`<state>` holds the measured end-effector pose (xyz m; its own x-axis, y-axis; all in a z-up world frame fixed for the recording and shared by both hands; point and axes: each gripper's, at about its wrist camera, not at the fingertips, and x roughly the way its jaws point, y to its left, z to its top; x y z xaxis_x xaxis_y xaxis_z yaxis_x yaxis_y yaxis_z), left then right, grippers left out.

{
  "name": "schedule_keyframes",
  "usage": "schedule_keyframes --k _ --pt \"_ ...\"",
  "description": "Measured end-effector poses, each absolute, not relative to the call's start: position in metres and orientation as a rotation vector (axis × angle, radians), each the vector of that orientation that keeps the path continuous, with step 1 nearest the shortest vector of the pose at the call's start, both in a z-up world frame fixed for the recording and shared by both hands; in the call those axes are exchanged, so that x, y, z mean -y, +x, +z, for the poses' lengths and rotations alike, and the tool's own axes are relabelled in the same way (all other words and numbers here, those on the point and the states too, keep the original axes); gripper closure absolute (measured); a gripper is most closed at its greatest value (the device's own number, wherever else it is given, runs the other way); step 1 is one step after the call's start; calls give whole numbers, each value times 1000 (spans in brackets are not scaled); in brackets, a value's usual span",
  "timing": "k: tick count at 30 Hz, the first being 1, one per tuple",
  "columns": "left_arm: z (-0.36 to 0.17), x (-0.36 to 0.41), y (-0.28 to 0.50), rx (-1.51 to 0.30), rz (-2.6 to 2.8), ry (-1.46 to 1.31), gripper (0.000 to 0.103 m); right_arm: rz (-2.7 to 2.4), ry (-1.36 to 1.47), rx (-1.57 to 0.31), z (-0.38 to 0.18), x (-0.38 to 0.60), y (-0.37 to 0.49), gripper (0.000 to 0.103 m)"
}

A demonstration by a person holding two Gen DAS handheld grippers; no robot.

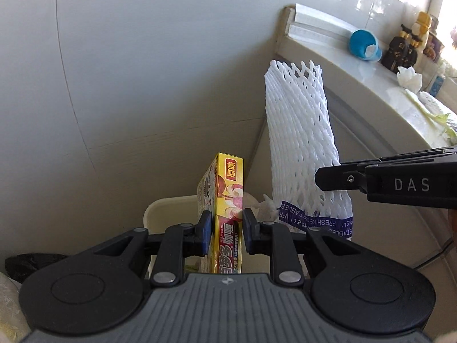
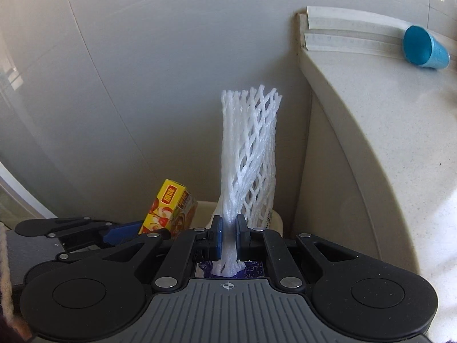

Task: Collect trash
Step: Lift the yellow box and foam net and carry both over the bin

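My left gripper is shut on a yellow curry box, held upright over a cream bin on the floor. My right gripper is shut on a white foam fruit net with a purple label, also above the bin. In the left wrist view the net hangs to the right of the box, pinched by the right gripper. In the right wrist view the box and the left gripper are at the lower left.
A pale counter runs along the right with a tipped blue cup, dark figurines, crumpled tissue and vegetable scraps. A tiled wall stands behind the bin. A black bag lies at the lower left.
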<state>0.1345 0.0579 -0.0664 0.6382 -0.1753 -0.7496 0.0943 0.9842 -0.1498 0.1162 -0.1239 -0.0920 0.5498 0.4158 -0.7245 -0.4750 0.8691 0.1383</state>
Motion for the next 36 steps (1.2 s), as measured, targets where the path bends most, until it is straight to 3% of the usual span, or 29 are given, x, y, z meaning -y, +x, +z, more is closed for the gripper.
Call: schedule_keyframes --k 12,36 --pt "-115 -69 147 -883 -81 -160 82 490 -56 -980 -156 115 160 94" --pt "-162 -82 128 -839 72 -379 82 478 -159 -933 -152 92 133 93"
